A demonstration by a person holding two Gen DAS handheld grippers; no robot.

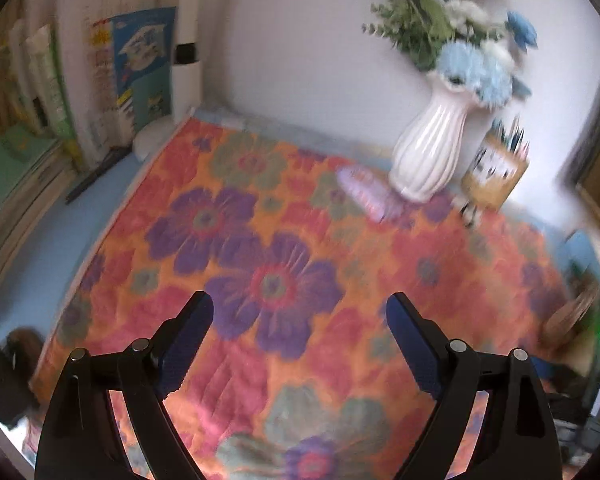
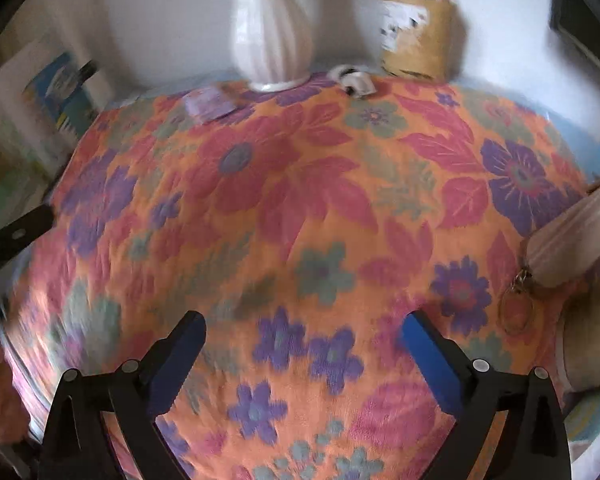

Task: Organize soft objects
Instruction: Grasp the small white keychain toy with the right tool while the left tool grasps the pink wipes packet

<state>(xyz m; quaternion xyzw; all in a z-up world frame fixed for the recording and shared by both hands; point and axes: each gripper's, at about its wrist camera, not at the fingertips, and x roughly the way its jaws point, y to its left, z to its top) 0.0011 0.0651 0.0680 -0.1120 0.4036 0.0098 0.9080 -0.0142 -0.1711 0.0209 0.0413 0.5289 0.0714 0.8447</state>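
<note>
An orange floral towel lies spread flat over the table; it also fills the right wrist view. My left gripper is open and empty, hovering above the towel's near part. My right gripper is open and empty, also above the towel's near edge. A beige soft pouch with a key ring lies at the towel's right edge, right of my right gripper. A small pink-purple packet lies on the towel by the vase; it also shows in the right wrist view.
A white ribbed vase with blue flowers stands at the back, also in the right wrist view. A yellow pen holder is beside it. Books and a white lamp line the back left. Both views are blurred.
</note>
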